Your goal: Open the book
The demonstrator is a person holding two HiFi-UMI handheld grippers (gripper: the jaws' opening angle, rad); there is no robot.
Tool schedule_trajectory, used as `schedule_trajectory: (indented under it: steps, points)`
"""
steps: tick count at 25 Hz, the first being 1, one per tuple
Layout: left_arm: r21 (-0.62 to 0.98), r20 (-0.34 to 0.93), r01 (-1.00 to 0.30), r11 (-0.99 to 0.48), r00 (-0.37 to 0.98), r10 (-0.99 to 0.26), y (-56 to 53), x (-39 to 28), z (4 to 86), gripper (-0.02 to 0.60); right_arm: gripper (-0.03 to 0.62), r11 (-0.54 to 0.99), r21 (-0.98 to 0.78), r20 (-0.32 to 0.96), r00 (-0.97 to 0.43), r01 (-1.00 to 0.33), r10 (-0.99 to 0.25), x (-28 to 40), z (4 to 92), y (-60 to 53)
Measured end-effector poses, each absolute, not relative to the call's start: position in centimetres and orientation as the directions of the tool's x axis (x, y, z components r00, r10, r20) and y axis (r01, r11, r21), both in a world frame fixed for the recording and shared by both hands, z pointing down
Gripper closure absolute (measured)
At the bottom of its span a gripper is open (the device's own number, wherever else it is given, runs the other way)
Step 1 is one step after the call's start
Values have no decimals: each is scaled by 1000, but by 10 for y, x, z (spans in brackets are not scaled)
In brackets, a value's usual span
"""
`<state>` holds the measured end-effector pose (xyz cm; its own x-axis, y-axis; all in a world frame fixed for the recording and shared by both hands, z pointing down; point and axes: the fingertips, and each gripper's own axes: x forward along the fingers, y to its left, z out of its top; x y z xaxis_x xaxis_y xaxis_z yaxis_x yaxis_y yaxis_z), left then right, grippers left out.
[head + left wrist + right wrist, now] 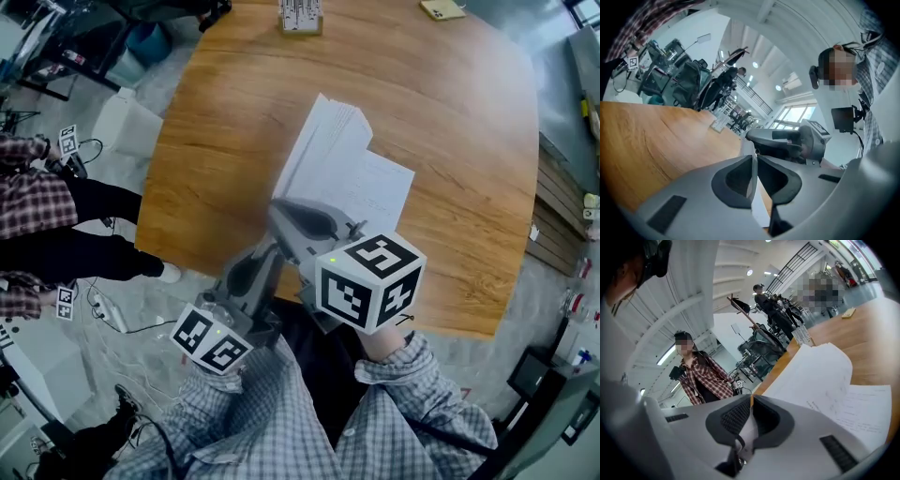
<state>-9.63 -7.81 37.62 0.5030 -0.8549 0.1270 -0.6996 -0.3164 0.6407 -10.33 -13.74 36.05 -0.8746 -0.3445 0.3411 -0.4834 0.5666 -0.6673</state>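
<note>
Both claws are together, each nipped on paper. In the left gripper view, the left claw (753, 157) has its dark pads pressed almost face to face, with a thin white leaf standing edge-on between them. In the right gripper view, the right claw (751, 397) has its ribbed pads meeting at the tips, and a white sheet runs down through the slot. From the head view I see the left claw (272, 247) and the right claw (277, 207) close to one another, tips nearly meeting at the near corner of the paper.

What they grip is the white paper book (342, 164), soft and unbound-looking, with no stiff cover that I can make out. It lies open on the brown wooden bench (422, 103) straight ahead of both claws, starting right at their tips. A thick sheaf of leaves stands lifted and fanned, curling up just beyond the right claw (825, 376). To the right of that claw a single page lies flat, carrying faint lines of print too small for me to read. From the left claw I see only a sliver of white edge (747, 146) rising above the pads.

The book's long axis runs away from the claws across the bench, leaning a little to the right. The near end sits at the claw tips, the far end points toward the far side of the bench, and the fanned edges face left.
</note>
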Motion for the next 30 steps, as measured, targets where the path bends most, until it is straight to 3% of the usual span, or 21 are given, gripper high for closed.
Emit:
schedule_trajectory:
  steps: [13,20,25,30]
  points:
    - [747,129,-645,-163,381,-916,-86,-152,397,541,571,610,-669,301,-905,-425,-300,-154,377,-148]
    - [789,132,-606,-101,328,-935,-86,-175,409,541,571,526,-595,405,-792,-608,-456,-105,406,-156]
    - [816,139,-575,-62,299,-944,-88,-187,419,541,571,514,-481,551,-701,-710,-453,-78,453,-147]
    - [862,135,-506,-23,273,-953,-84,-196,433,541,571,560,-409,579,-679,-721,-452,-75,465,-139]
